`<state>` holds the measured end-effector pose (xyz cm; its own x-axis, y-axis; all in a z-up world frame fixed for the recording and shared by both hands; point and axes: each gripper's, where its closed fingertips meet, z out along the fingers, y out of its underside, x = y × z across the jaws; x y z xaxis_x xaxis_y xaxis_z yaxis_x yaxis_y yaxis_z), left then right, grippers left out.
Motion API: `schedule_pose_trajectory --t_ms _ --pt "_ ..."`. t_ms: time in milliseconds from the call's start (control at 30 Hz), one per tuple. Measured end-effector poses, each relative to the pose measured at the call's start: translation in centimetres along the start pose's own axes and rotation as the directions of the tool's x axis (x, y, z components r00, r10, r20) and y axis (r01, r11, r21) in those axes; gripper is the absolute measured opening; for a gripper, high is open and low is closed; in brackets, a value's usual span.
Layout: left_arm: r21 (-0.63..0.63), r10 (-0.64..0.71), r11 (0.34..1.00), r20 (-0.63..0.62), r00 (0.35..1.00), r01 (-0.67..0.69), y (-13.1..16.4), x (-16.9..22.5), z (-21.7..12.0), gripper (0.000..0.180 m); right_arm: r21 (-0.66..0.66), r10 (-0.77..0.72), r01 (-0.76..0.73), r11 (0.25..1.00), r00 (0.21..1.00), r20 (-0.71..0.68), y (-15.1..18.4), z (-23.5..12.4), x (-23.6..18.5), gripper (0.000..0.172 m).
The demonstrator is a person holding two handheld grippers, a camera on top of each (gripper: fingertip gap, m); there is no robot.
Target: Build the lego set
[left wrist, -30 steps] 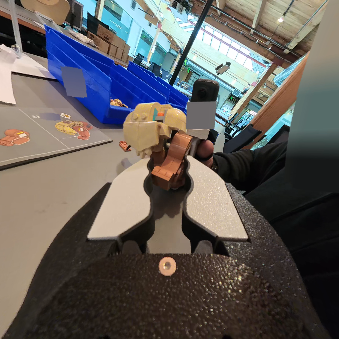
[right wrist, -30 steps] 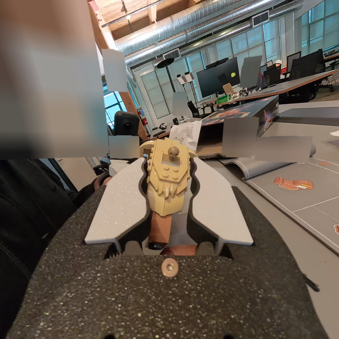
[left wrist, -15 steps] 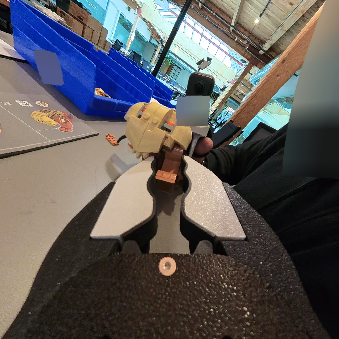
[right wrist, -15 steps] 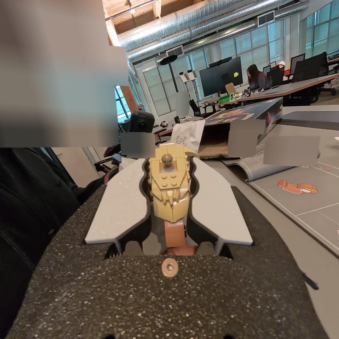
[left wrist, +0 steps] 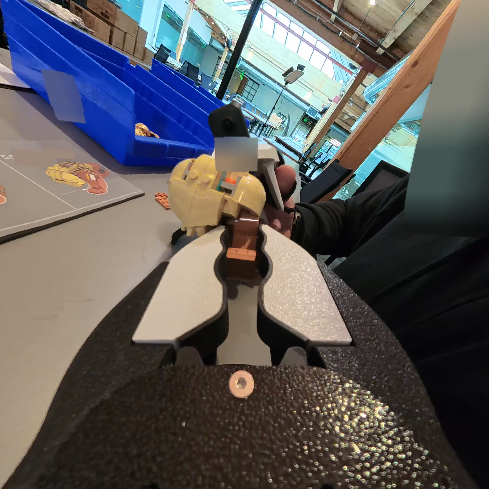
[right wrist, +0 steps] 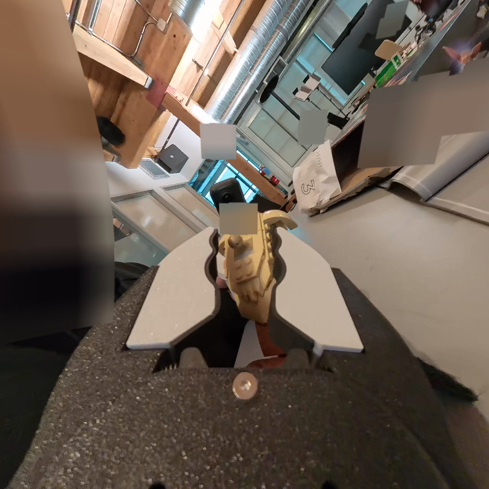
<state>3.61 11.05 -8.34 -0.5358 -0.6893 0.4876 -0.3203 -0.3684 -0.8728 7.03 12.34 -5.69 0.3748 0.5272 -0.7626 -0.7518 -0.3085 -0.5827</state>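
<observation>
Grey tabletop [left wrist: 53, 291] in an open workshop, a brick-built model held above it between two grippers.

Left gripper [left wrist: 242, 254] has its fingers [left wrist: 195, 277] drawn nearly together, the pads pressing the brown brick limb [left wrist: 242, 260] that hangs from the tan brick body [left wrist: 211, 195]. Right gripper [right wrist: 244, 264] stands wider, its fingers [right wrist: 299, 285] bracketing the tan body [right wrist: 248, 270]; the right-hand pad touches it, but on the other side contact cannot be told. Judged from this, twisting the two grips against each other could snap the brown limb off its joint, or let the body slide out and fall. Beyond lie a small orange plate [left wrist: 162, 199], an open instruction booklet [left wrist: 66, 185], blue bins [left wrist: 119, 105], and a white paper bag [right wrist: 315, 180].
</observation>
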Motion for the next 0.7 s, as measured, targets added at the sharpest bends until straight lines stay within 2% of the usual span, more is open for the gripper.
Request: schedule_pose_trajectory --t_ms 233,533,700 --pt "-0.044 0.004 0.999 -0.026 1.0 -0.005 0.3 -0.2 -0.1 0.019 -0.035 0.082 -0.081 0.996 0.996 0.02 0.1 -0.2 0.3 0.036" --pt "-0.105 -0.002 0.994 0.066 0.998 0.009 0.9 -1.7 -0.2 0.031 -0.057 0.064 -0.064 0.996 0.998 -0.004 0.2 -0.4 0.7 0.034" --pt "-0.119 -0.016 0.993 0.02 1.0 0.019 1.0 -1.5 -0.1 0.032 -0.063 0.093 -0.091 0.994 0.995 0.02 0.3 -0.4 0.5 0.032"
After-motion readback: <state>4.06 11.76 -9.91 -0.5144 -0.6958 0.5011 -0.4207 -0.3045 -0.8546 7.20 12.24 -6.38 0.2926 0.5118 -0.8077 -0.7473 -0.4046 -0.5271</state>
